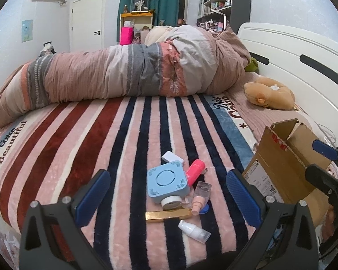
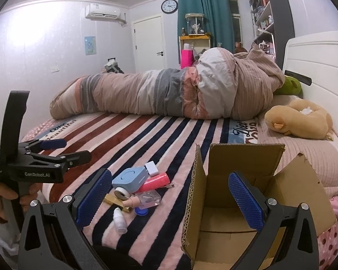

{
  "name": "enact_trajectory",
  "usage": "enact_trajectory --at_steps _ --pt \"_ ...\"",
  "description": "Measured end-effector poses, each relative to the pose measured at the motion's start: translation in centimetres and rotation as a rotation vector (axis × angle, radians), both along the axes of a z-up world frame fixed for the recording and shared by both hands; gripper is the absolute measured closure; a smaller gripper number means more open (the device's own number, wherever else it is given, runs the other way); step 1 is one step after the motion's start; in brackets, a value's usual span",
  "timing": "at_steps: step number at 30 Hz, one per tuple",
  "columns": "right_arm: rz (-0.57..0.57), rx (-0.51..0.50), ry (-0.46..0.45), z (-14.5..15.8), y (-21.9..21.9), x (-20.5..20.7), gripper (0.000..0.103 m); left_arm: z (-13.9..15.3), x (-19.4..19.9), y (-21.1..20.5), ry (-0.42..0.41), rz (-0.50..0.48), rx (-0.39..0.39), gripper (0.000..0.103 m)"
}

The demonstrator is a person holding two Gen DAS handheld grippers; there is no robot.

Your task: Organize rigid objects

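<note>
A pile of small items lies on the striped blanket: a light blue square device (image 1: 167, 183) (image 2: 129, 178), a pink tube (image 1: 195, 171) (image 2: 155, 182), a white block (image 1: 171, 156) (image 2: 151, 168), a tape roll (image 1: 170, 202), a gold bar (image 1: 167, 215), a clear flat bottle (image 1: 201, 190) (image 2: 148, 198) and a small white bottle (image 1: 193, 227) (image 2: 120, 221). An open cardboard box (image 1: 281, 164) (image 2: 236, 204) stands to their right. My left gripper (image 1: 169, 200) is open and empty, just short of the pile; it also shows in the right wrist view (image 2: 65, 149). My right gripper (image 2: 169, 200) is open and empty beside the box's left wall, and it shows in the left wrist view (image 1: 320, 159).
A rolled quilt (image 1: 124, 72) lies across the far side of the bed. A tan plush toy (image 1: 270, 94) (image 2: 299, 121) rests near the white headboard (image 1: 304, 51). The striped blanket (image 1: 78, 139) stretches left of the pile. Shelves and a door stand behind.
</note>
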State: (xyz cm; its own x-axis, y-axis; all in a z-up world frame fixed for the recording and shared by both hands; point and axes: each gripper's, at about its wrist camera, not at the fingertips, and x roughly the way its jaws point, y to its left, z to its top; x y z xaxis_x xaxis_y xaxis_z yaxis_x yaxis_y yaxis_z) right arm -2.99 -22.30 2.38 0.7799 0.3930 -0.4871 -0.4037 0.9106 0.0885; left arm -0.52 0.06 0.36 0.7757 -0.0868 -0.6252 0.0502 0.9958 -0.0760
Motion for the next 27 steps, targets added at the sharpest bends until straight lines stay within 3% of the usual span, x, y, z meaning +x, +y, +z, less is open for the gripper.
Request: enact_trajectory --at_steps 7,14,17,19,25,27 --pt "0.090 0.053 0.004 0.5 0.2 -0.5 0.000 0.0 0.0 0.5 -0.008 -0.006 -0.026 0.001" --pt "0.131 -0.024 -0.046 1.7 3.1 -1.2 0.000 -0.6 0.0 2.7 -0.028 -0.009 -0.077 0.001" --pt "0.178 -0.069 -0.066 1.9 5.6 -1.4 0.014 -1.0 -0.1 4.4 -0.039 0.016 -0.078 0.001" --pt "0.223 -0.096 -0.049 1.3 7.6 -1.2 0.032 -1.5 -0.2 5.8 -0.042 0.034 -0.081 0.001" --pt "0.350 -0.145 0.166 -3.7 12.7 0.7 0.057 -4.6 0.7 9.6 -0.001 0.083 -0.088 0.001" --pt "0.367 -0.176 0.251 -6.1 13.6 1.6 0.058 -6.1 0.9 10.6 0.027 0.087 -0.111 0.001"
